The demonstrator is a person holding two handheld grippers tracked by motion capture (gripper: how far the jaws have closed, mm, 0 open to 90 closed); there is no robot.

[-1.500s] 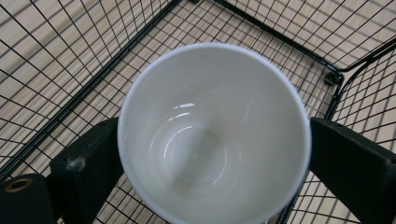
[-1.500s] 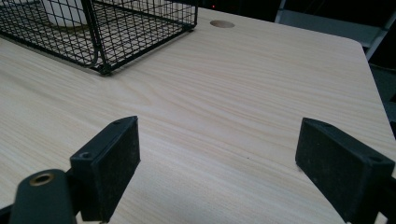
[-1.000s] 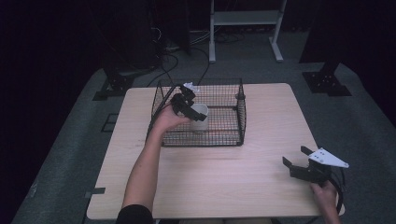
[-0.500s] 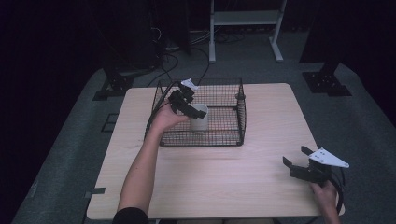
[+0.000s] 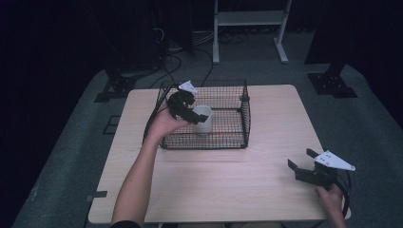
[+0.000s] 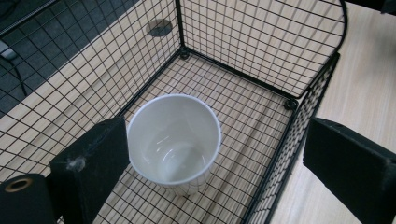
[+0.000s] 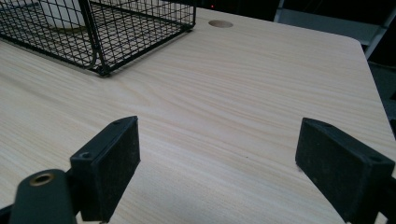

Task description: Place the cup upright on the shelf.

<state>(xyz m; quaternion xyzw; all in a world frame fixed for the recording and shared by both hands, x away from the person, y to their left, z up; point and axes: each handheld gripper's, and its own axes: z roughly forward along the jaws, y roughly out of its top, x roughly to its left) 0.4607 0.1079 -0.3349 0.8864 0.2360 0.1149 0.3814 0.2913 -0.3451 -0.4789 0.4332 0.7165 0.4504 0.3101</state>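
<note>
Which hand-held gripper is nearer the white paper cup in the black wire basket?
Left. The left hand-held gripper is open right at the white paper cup inside the black wire basket; the right hand-held gripper sits over the table's near right corner.

From above our side, we look forward and down over the whole table [image 5: 266,118]. Our left gripper view peers steeply, close, into the wire basket [image 6: 261,60]; our right gripper view skims low across the tabletop, sharing that basket [image 7: 140,28].
</note>
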